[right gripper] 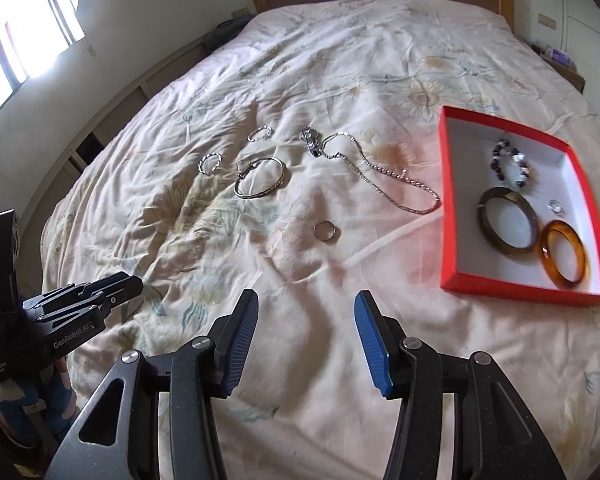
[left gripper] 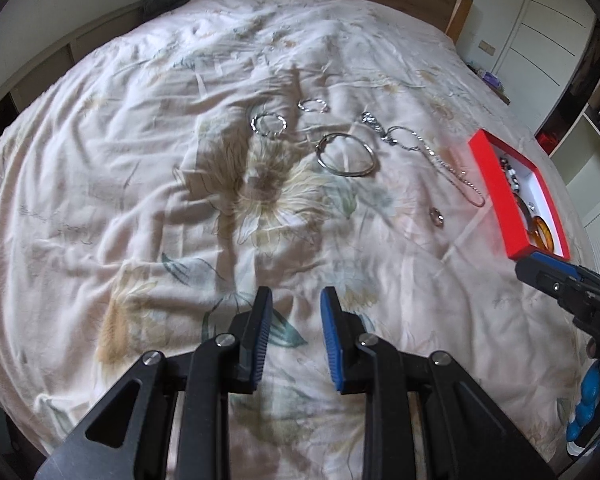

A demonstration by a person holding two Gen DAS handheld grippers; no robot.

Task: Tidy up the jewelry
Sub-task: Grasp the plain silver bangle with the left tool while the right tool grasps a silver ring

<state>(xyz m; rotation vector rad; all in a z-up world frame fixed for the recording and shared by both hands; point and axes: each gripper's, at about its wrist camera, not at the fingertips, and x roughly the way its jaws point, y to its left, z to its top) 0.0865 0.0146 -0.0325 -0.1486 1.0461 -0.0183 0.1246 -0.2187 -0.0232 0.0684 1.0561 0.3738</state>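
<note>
Left claw (left gripper: 296, 300) apart, holding nothing, over the floral bedspread (left gripper: 140, 200). Right claw (right gripper: 306, 304) apart too, wider gap, nothing held, also above the bedspread.

Nearest the right claw: a small ring (right gripper: 326, 231) lying alone on the fabric. Further out, a chain necklace (right gripper: 384, 178) stretched toward the red box (right gripper: 446, 200), its pendant (right gripper: 312, 142) at the far end. Left of that, a large silver bangle (right gripper: 260, 182), with two small silver hoops (right gripper: 210, 162) (right gripper: 260, 133) beyond, apart from each other.

Red box sits on the bed to the right, white inside, holding a beaded bracelet (right gripper: 510, 162), dark bangle (right gripper: 507, 222), amber bangle (right gripper: 564, 254) and a small ring (right gripper: 556, 206).
</note>
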